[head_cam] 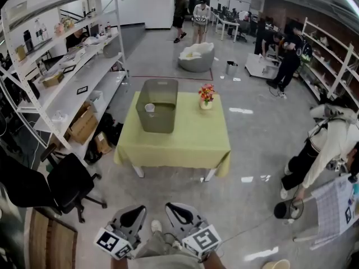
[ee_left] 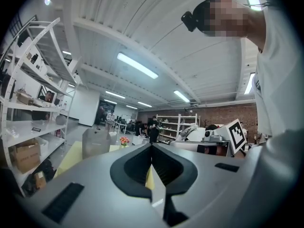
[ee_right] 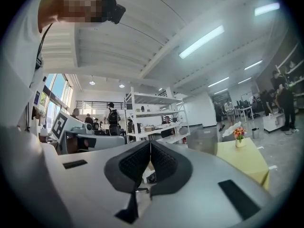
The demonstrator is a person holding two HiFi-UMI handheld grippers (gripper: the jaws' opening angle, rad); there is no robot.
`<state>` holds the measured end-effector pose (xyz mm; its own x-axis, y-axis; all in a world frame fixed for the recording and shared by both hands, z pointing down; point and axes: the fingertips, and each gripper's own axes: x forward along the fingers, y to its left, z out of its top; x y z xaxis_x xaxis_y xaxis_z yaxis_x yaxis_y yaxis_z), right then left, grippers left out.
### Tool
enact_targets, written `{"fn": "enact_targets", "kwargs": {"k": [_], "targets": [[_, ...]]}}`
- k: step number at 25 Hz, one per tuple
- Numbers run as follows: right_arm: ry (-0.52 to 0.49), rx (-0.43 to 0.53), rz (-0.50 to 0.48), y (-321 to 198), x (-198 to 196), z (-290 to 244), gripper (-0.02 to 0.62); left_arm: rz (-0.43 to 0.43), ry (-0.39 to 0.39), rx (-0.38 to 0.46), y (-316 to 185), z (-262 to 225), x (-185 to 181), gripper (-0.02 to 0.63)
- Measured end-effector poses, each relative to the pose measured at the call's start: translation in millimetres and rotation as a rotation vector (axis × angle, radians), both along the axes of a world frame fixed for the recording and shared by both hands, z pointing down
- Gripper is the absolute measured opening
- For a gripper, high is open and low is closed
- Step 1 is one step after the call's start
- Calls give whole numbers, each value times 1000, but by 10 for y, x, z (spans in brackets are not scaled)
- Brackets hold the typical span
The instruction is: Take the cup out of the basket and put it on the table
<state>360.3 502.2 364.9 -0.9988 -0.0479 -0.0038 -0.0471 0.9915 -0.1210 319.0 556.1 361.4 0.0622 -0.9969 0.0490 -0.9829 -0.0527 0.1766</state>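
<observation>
Jaws on my left gripper and right gripper are closed, empty, at the head view's bottom centre. I see the cup inside the grey basket on the yellow surface, mid-frame, well apart from both.

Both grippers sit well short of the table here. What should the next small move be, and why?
Probably walk up to the table and begin opening one gripper's jaws. The cup sits inside the basket on the table, out of reach. The left gripper and right gripper are held close to the body, jaws together, nothing between them.
</observation>
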Motion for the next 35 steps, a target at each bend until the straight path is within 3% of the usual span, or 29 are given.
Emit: {"fn": "enact_targets", "kwargs": {"k": [6,20,35], "targets": [[8,14,0,-170,-190,71,8,5,-1,-1,-193,94,-189,8],[56,-4,30,-676,-1015,182,8,33,-7,-24,-715,229,-1033,8],[102,21,104,-878,-1643,254,8,100,8,4,-915,219,-1726,8]]}}
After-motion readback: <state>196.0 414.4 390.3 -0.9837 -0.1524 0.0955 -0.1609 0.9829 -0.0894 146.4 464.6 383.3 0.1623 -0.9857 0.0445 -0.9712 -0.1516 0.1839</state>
